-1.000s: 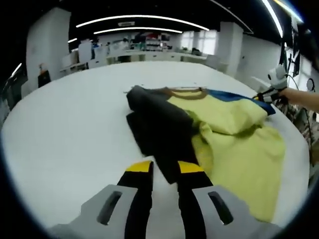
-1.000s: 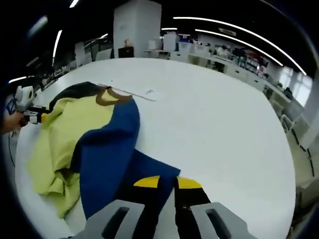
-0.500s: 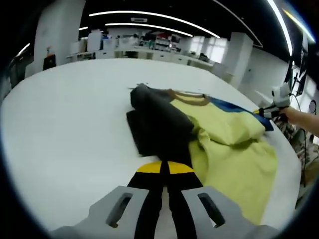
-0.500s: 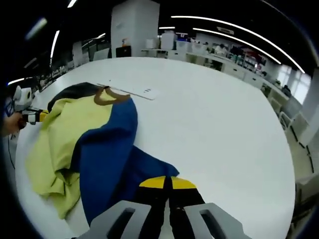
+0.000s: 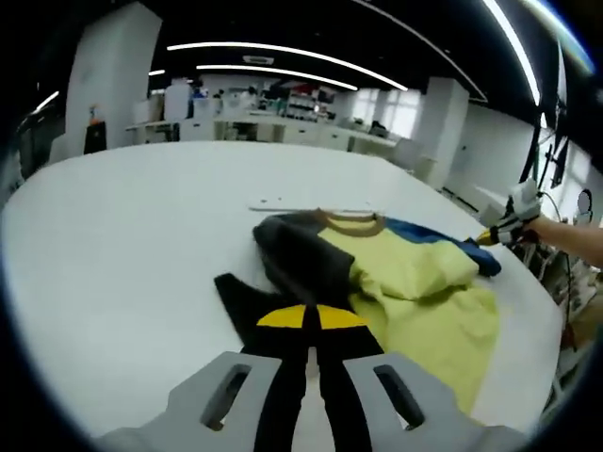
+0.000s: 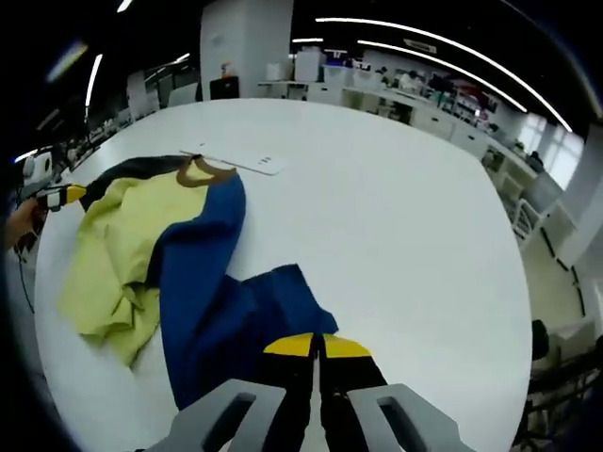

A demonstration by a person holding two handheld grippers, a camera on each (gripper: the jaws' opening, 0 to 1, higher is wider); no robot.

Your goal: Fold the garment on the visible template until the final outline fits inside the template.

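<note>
A garment with a yellow body point(image 5: 424, 282), a brown collar point(image 5: 350, 222), a black sleeve point(image 5: 250, 301) and a blue sleeve point(image 6: 245, 311) lies crumpled on the white table point(image 5: 113, 245). My left gripper point(image 5: 303, 318) is shut on the end of the black sleeve, which stretches from the jaws toward the collar. My right gripper point(image 6: 318, 347) is shut on the end of the blue sleeve. The right gripper point(image 5: 499, 231) also appears far right in the left gripper view, and the left gripper point(image 6: 58, 196) far left in the right gripper view. A flat white template strip point(image 5: 283, 203) lies just beyond the collar.
The round white table point(image 6: 396, 235) spreads wide and bare around the garment, with its edge close behind each gripper. A person's hand point(image 5: 565, 231) holds the right gripper. Desks, shelves and a white pillar point(image 6: 236, 47) stand far behind.
Both grippers went from open to shut, the left on the black sleeve, the right on the blue one. Both sleeve ends have since been drawn out from the body.
</note>
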